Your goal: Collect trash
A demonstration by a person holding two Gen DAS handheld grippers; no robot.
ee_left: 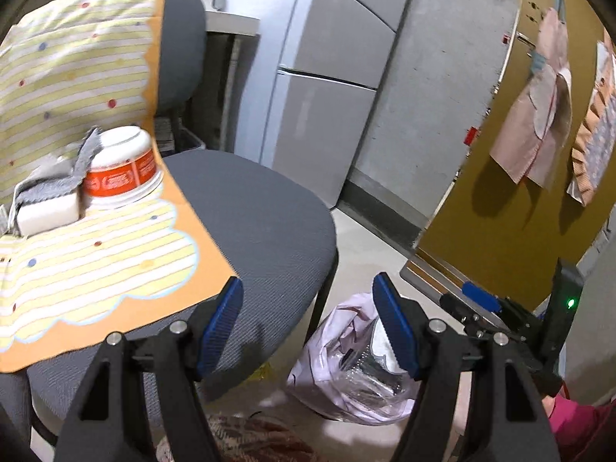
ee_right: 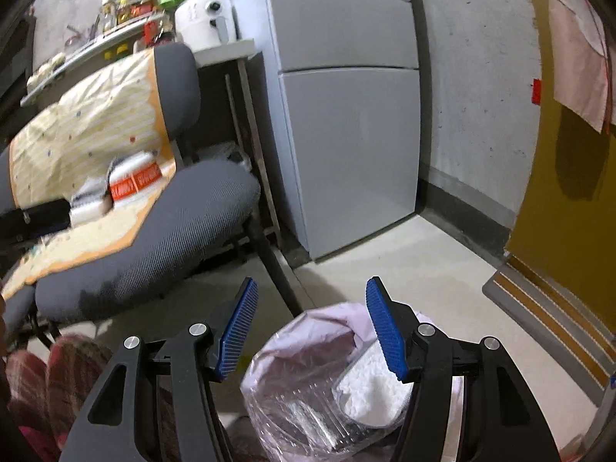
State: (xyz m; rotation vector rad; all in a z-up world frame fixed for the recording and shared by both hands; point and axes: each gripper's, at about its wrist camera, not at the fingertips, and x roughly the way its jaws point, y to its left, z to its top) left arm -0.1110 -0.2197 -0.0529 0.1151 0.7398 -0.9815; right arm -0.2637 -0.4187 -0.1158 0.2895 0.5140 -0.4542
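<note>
The trash bag (ee_right: 331, 381), pale lilac plastic, sits open on the floor just right of the grey chair (ee_left: 246, 215), with white crumpled waste inside. On the chair's striped cloth (ee_left: 77, 261), far left, stand an orange-labelled tub (ee_left: 123, 169) and a white block (ee_left: 48, 211). Left gripper (ee_left: 308, 331) and right gripper (ee_right: 312, 331) both have jaws apart, empty. A fridge (ee_right: 346, 115) stands beyond.

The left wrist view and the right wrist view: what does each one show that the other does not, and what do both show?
Only the left wrist view shows the right gripper itself, and clothes hanging on the yellow door. Only the right wrist view shows the shelf with bottles. Both show the chair, the cup on it, the trash bag and the fridge.
</note>
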